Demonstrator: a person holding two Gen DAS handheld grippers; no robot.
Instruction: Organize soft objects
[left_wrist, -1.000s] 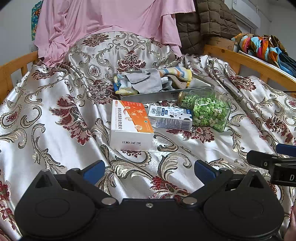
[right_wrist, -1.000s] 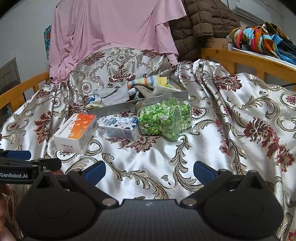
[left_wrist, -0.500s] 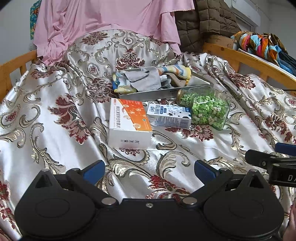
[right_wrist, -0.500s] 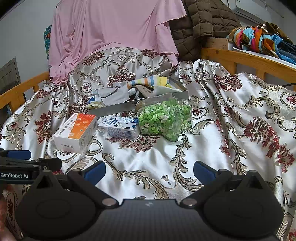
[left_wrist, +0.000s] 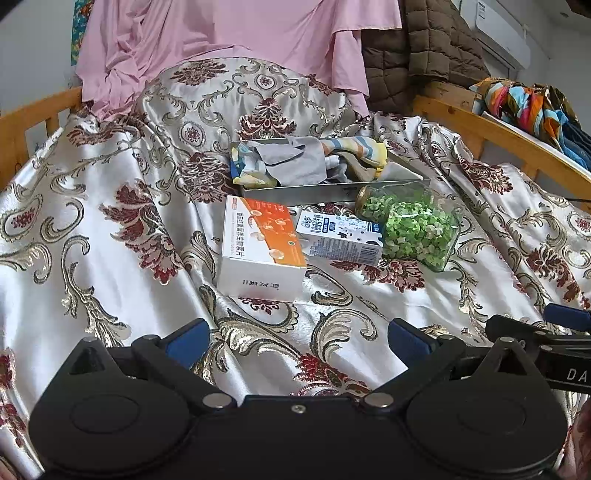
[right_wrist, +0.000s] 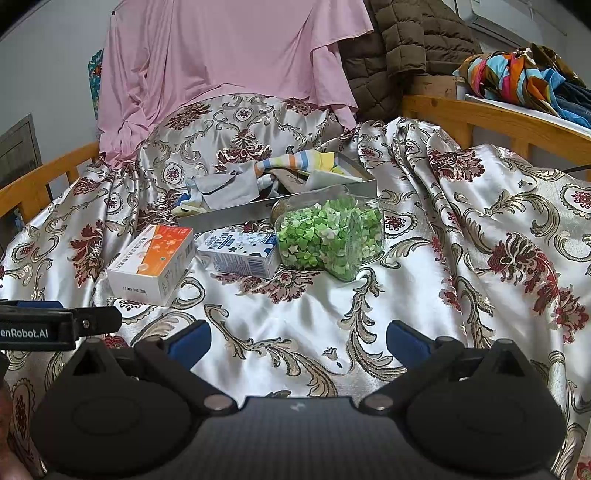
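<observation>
Soft cloths (left_wrist: 295, 162): a heap of small fabric pieces, grey on top with a striped one alongside, piled in the metal tray (left_wrist: 332, 192) far up the bed.
Metal tray: shallow, rectangular, lying on the satin bedspread (left_wrist: 110, 236), its near wall facing us.
Glass jar (right_wrist: 328, 236): on its side just in front of the tray, full of green paper stars, mouth toward the tray.
Milk carton (right_wrist: 242, 251): lying flat, touching the jar on its left.
Orange-and-white box (left_wrist: 262, 247): flat, just beside the carton, further left.
Left gripper (left_wrist: 297, 338): low over the bedspread near us, blue-padded fingers spread wide, nothing between them.
Right gripper (right_wrist: 297, 338): level with the left, beside it, fingers likewise wide apart and empty.
Surroundings: pink sheet (right_wrist: 229, 62) draped behind, wooden bed rail (left_wrist: 491, 129) on the right.
</observation>
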